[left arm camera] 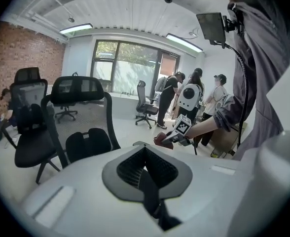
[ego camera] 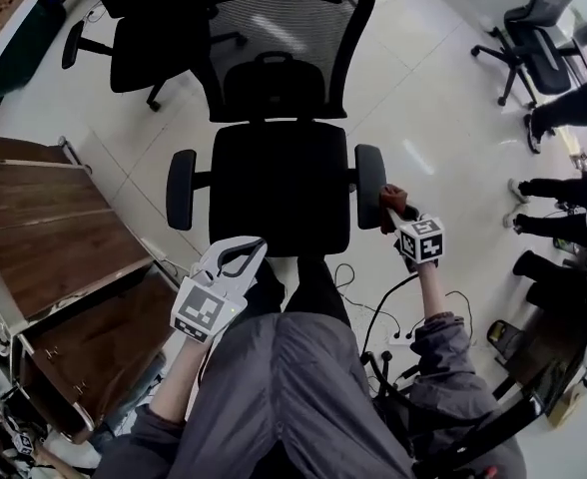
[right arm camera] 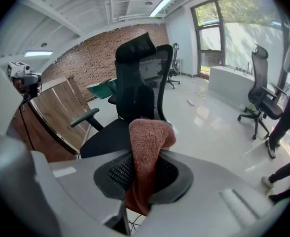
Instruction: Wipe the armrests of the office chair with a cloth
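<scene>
Starting left of the office chair [ego camera: 279, 183], the left gripper [ego camera: 240, 257] hung by the seat's near-left corner, its jaws drawn together on nothing. The left armrest [ego camera: 181, 190] stood untouched beyond it, on the chair's left side. Across the seat, the right armrest [ego camera: 369, 172] had the reddish cloth [ego camera: 393, 201] at its near end, probably touching the pad, though the head view was too coarse to be sure. The right gripper [ego camera: 401, 220] was clamped on that cloth, a thick fold pinched between its jaws with a rounded wad standing past the tips toward the chair.

The cloth looked like terry: light, limp and easily bunched, unlikely to slip from ribbed pads. Holding it by a doubled fold, as here, seemed right, since the projecting wad could press on the armrest without the jaws scraping it.
</scene>
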Tool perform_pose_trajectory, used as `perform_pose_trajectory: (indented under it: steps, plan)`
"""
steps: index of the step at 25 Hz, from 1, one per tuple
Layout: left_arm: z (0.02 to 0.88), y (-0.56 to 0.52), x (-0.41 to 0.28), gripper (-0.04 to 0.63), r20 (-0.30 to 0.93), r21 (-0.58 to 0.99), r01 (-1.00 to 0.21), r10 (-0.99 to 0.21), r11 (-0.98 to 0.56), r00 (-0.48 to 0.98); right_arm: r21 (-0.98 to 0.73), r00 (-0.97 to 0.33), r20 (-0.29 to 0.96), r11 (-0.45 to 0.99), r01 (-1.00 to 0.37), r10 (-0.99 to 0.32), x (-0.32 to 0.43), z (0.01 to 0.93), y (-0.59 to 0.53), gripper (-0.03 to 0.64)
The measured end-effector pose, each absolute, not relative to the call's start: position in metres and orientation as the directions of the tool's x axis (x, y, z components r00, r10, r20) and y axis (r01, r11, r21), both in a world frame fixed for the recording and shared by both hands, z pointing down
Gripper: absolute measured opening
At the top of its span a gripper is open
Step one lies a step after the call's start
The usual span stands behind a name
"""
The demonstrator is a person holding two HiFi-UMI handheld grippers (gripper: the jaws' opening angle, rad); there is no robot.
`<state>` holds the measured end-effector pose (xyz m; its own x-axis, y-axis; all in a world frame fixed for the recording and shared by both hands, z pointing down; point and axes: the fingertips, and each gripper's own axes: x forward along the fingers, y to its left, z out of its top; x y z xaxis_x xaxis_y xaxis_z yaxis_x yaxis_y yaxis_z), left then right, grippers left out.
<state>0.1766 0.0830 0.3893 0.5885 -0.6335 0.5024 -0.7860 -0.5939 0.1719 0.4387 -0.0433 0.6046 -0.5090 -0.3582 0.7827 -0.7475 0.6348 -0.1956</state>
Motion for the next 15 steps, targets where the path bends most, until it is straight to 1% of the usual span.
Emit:
perform_pose_trajectory:
  steps: [6,11,15]
  plan:
    - [0.408,0.016,0.222,0.017,0.508,0.22,-0.781,-0.615,-0.584,0.603,-0.306,-0.544,0.78,0.571,-0.762,-0.308,0.464,0.657,-0.108,0.06]
    - [0.418,-0.025,0.247,0.017,0.522,0.176,-0.75,-0.586,-0.637,0.62,-0.401,-0.573,0.785,0.513,-0.759,-0.235,0.463,0.721,-0.141,0.058]
    - [0.436,-0.038,0.249,0.017,0.54,0.165,-0.758,-0.585,-0.631,0.605,-0.482,-0.603,0.781,0.458,-0.747,-0.162,0.455,0.773,-0.143,0.058]
